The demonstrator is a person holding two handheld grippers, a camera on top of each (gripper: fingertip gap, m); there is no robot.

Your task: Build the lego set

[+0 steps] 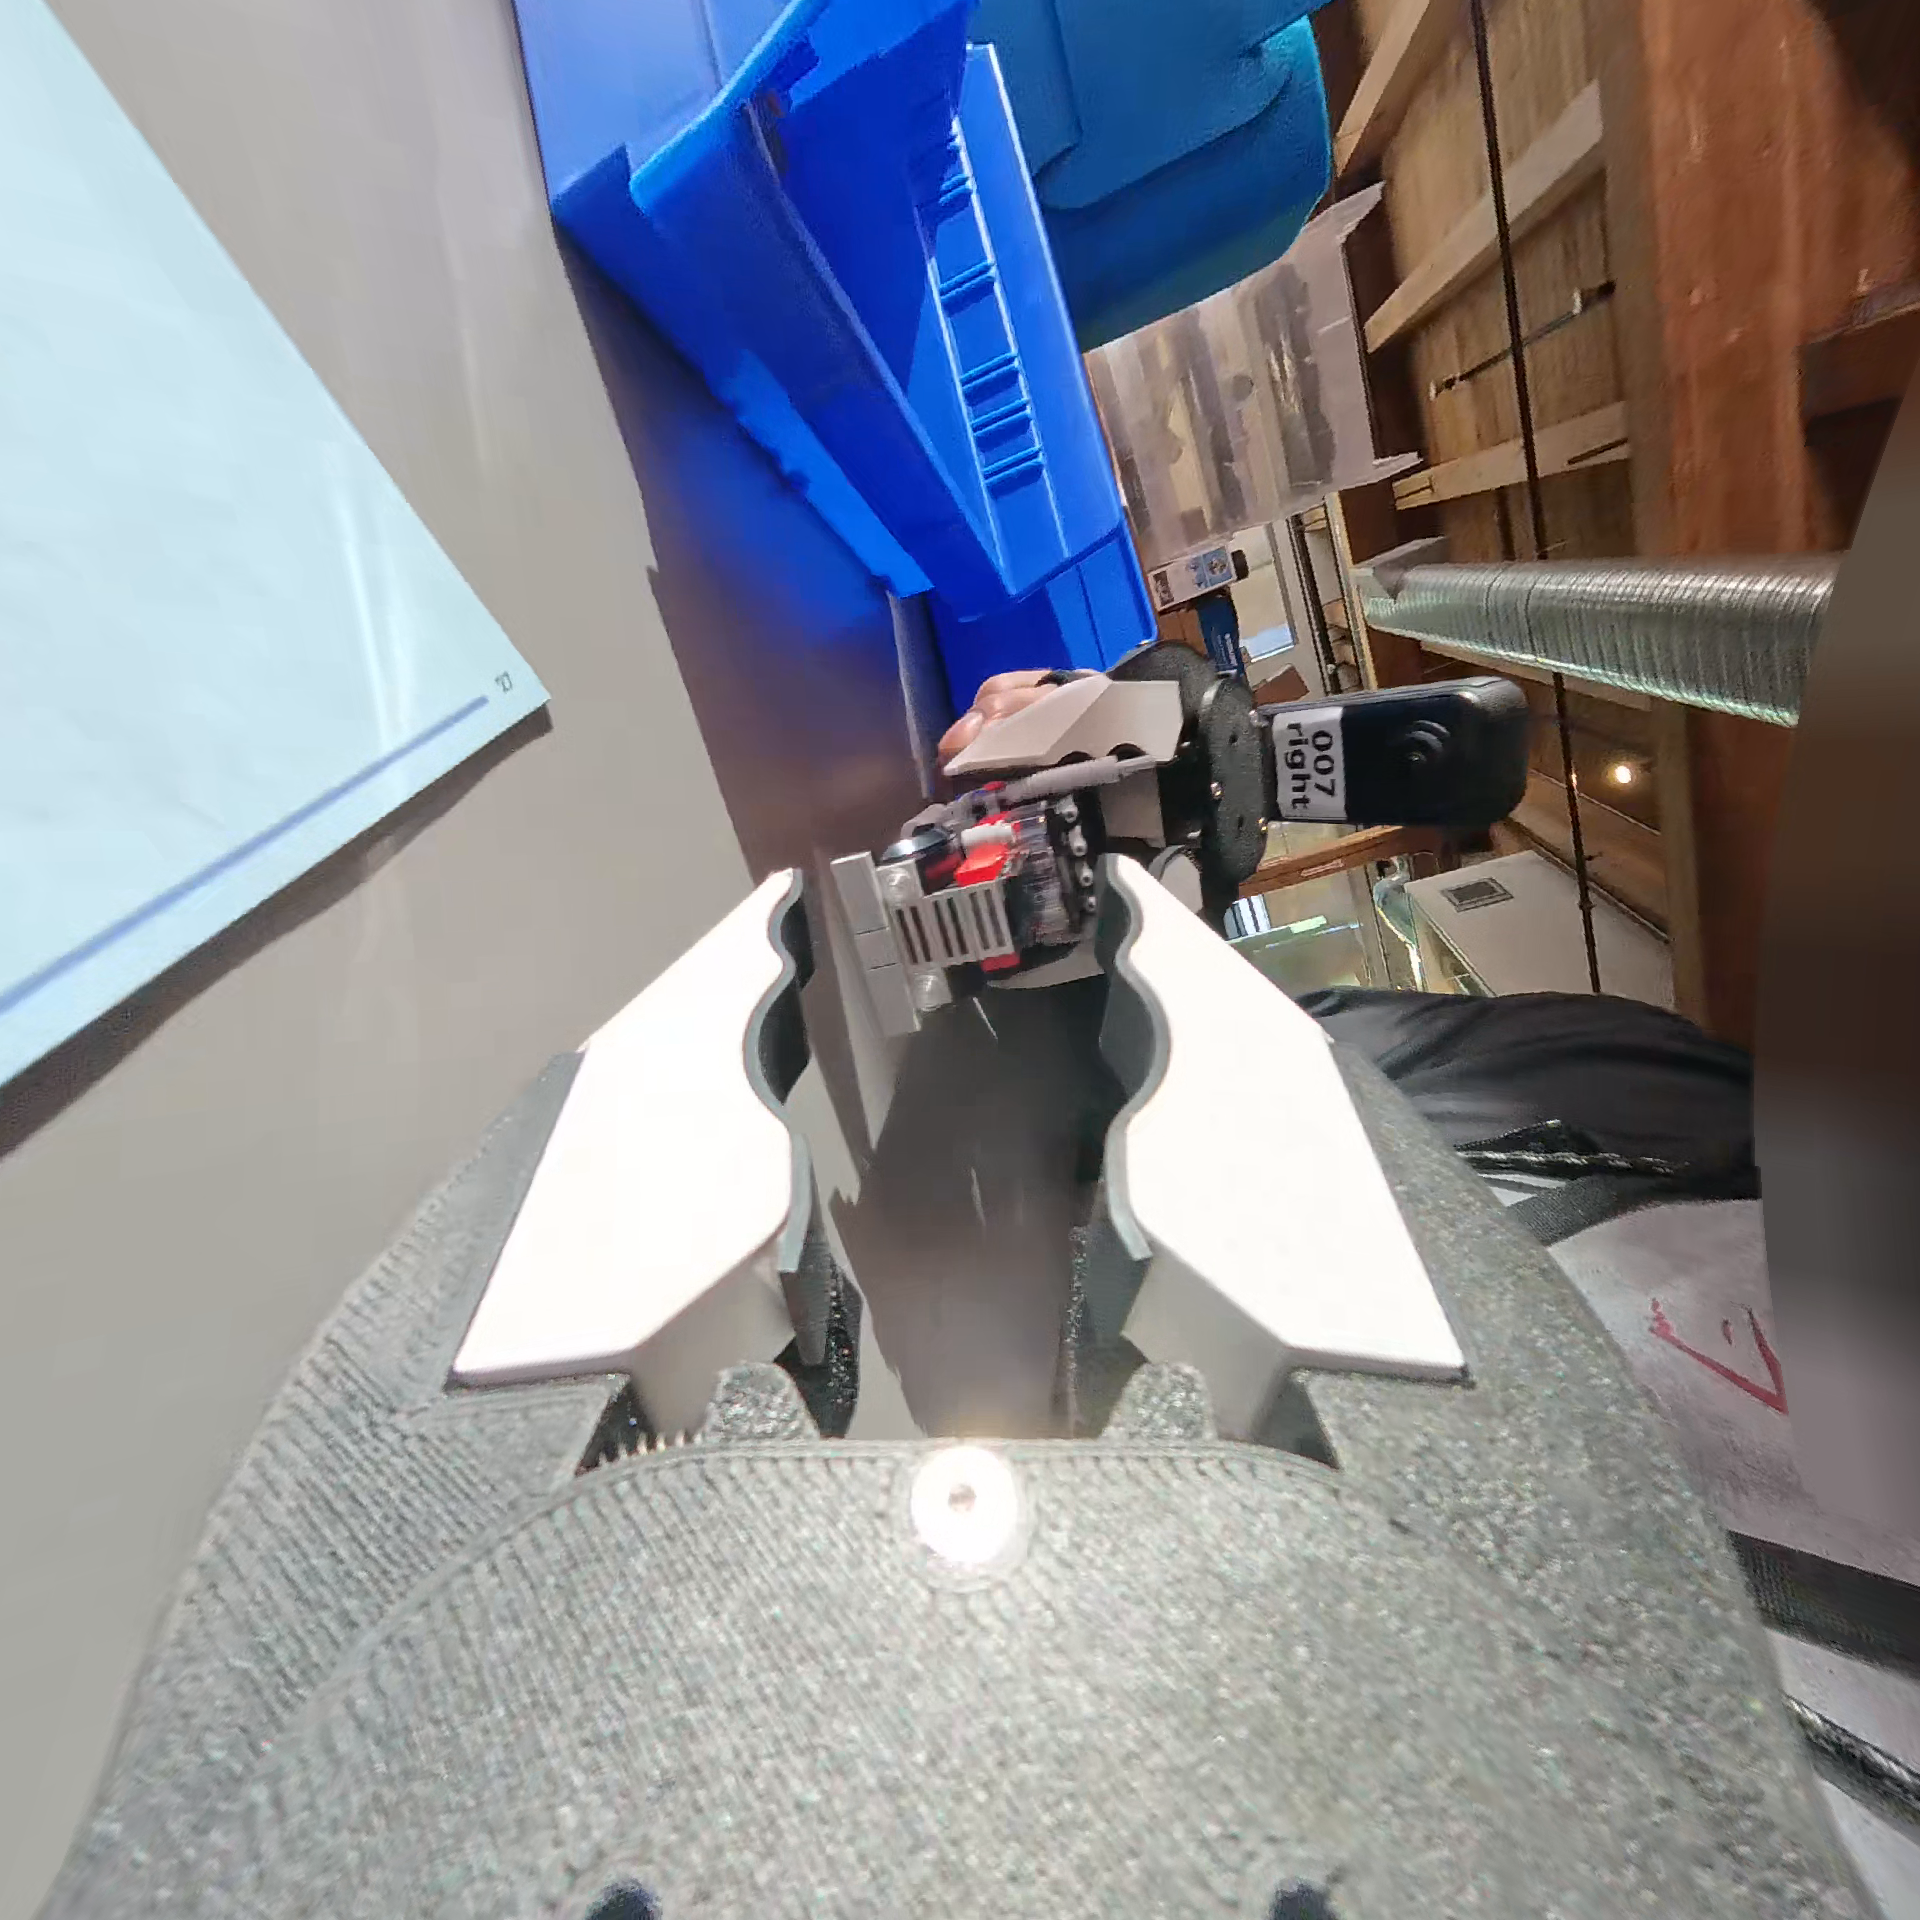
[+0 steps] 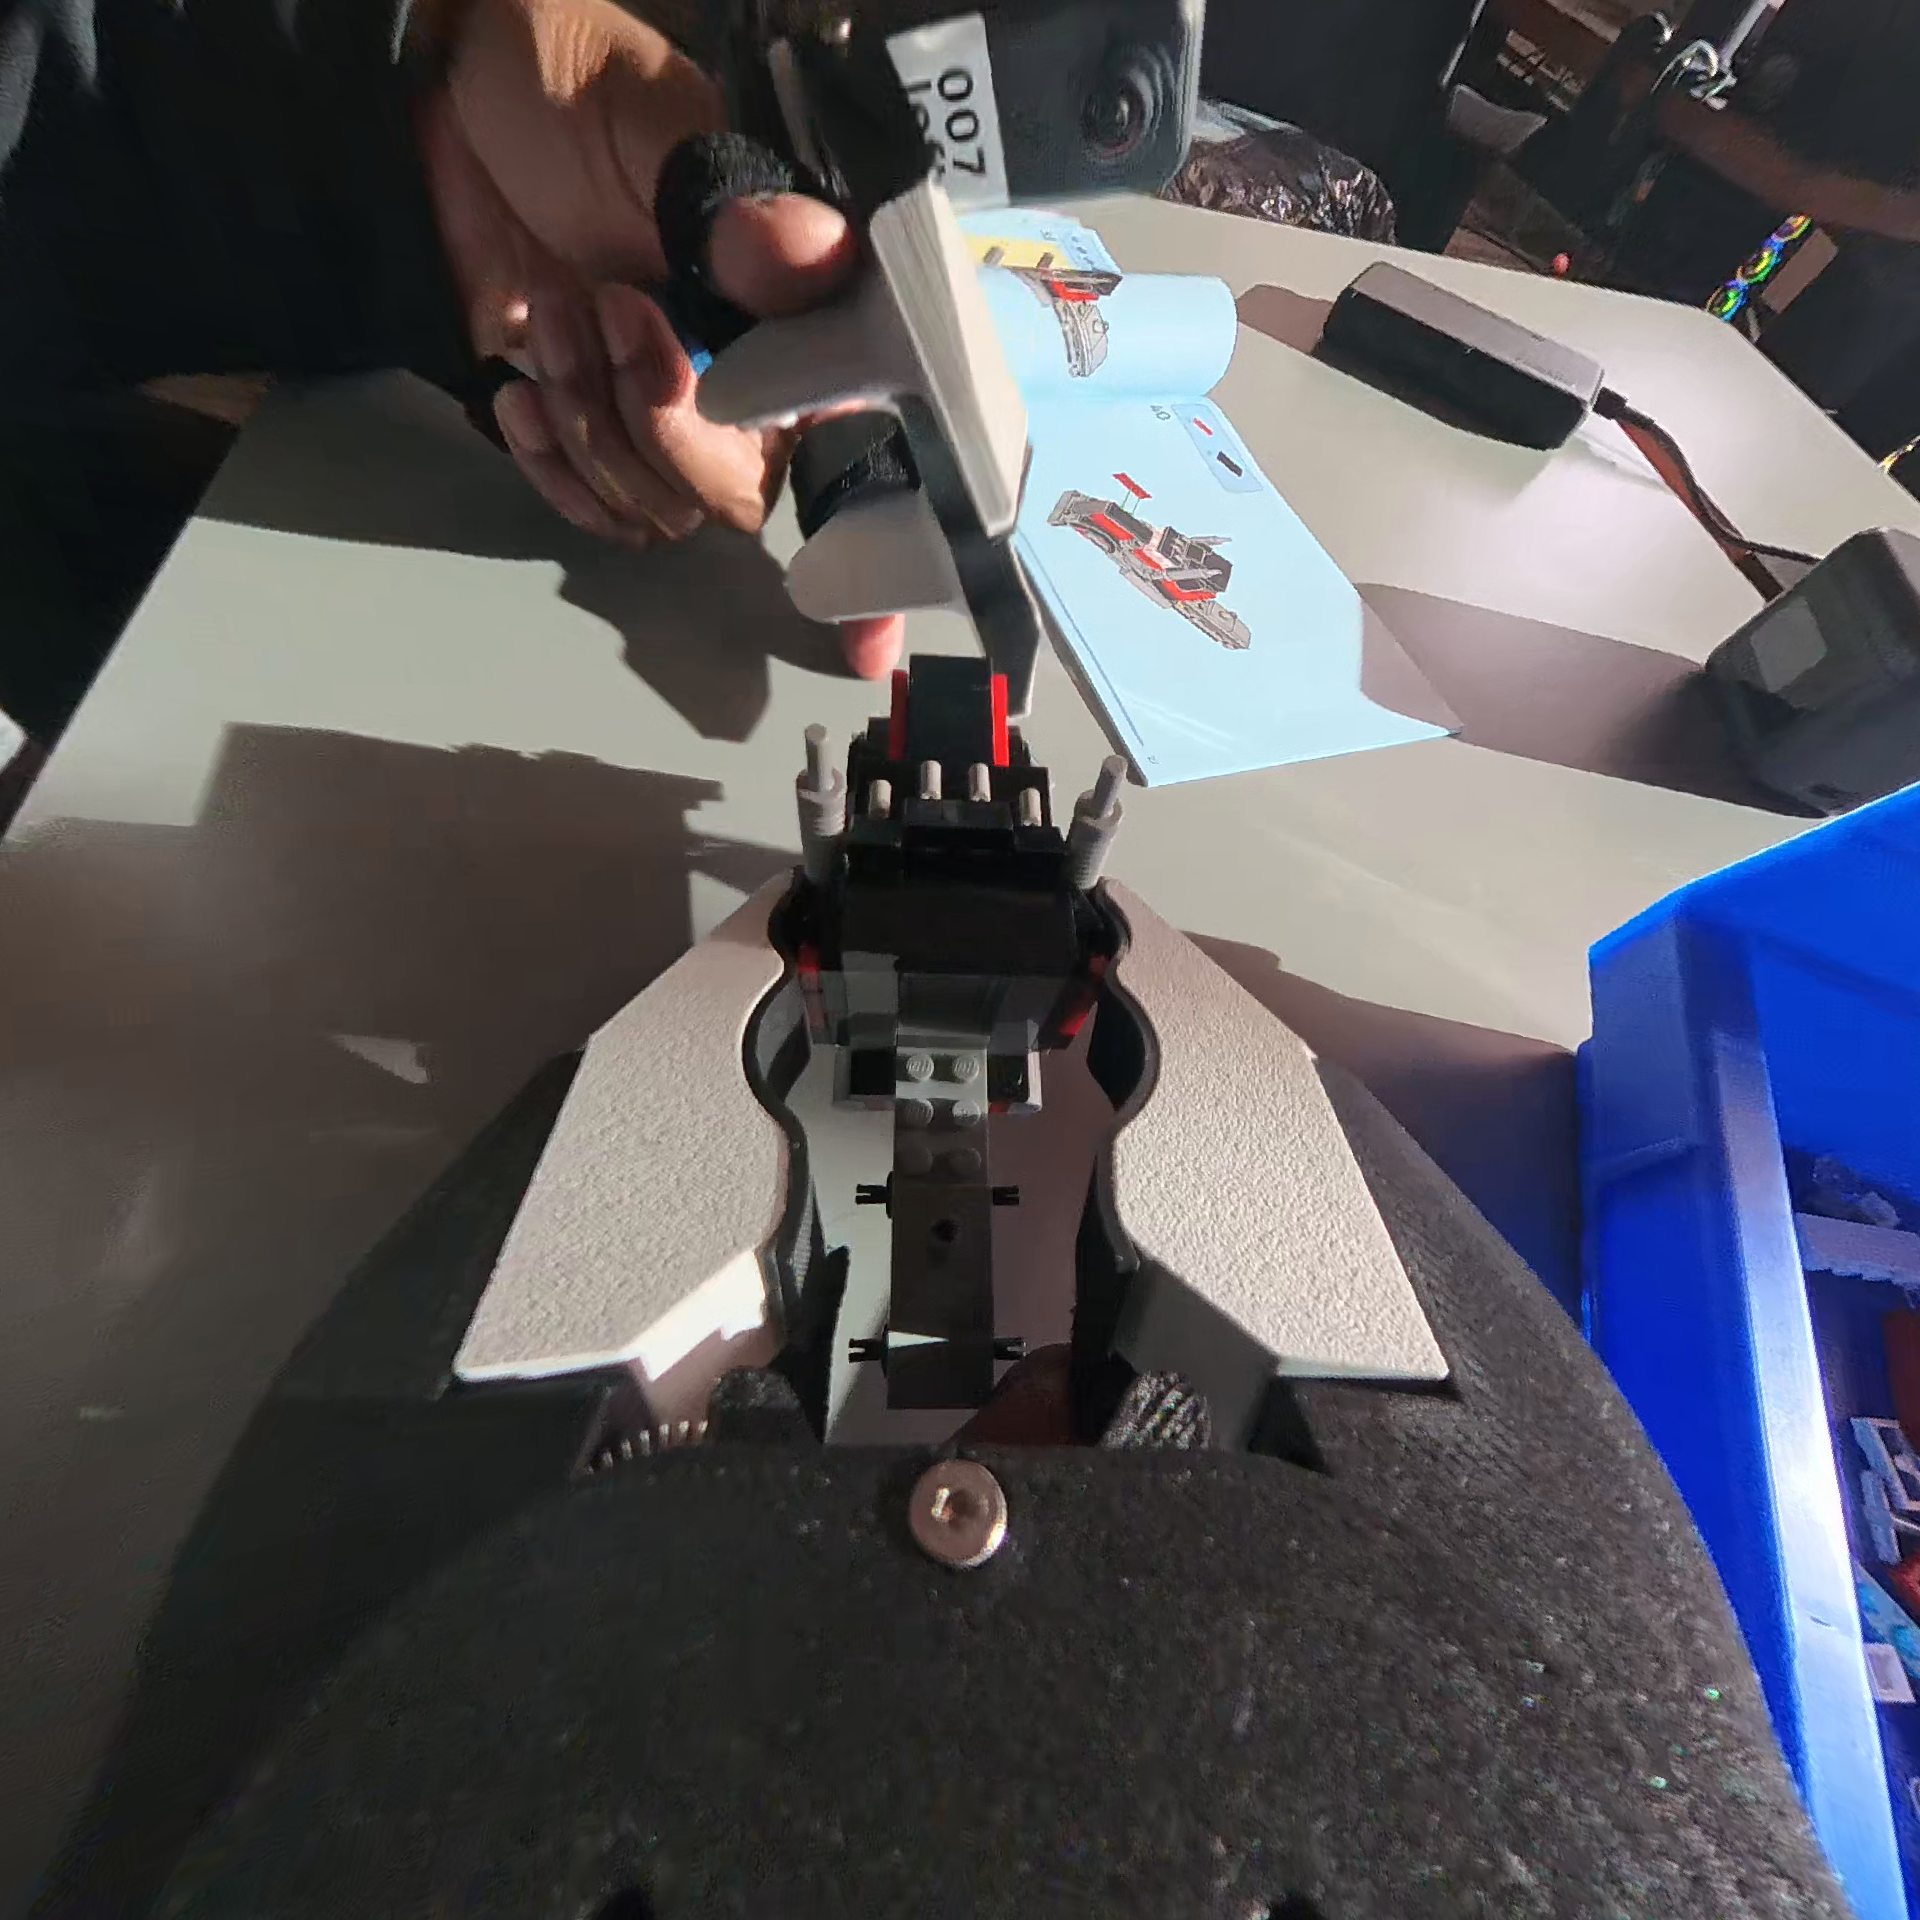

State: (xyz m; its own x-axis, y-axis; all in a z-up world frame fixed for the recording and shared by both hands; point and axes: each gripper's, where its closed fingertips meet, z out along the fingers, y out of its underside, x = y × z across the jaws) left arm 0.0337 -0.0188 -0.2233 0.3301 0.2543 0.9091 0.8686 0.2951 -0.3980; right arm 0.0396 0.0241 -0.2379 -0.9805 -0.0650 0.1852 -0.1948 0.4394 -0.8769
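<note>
My right gripper [image 2: 948,899] is shut on a part-built black, grey and red lego vehicle [image 2: 951,935], gripping its sides and holding it above the grey table [image 2: 416,675]. The vehicle's grey studded tail runs back between the fingers. My left gripper [image 1: 951,883] is open, and the vehicle's grey grille front [image 1: 951,920] lies at the gap between its tips. In the right wrist view the left gripper comes down from above, with one of its fingers [image 2: 945,343] showing and its tip beside the vehicle's front end. A hand [image 2: 582,312] holds it.
An open light-blue instruction booklet [image 2: 1195,582] lies on the table beyond the vehicle, and also shows in the left wrist view [image 1: 208,468]. A blue bin [image 2: 1745,1143] with loose bricks stands at the right. Two dark devices [image 2: 1455,353] joined by a cable sit at the far right. Left tips to right tips: about 6 centimeters.
</note>
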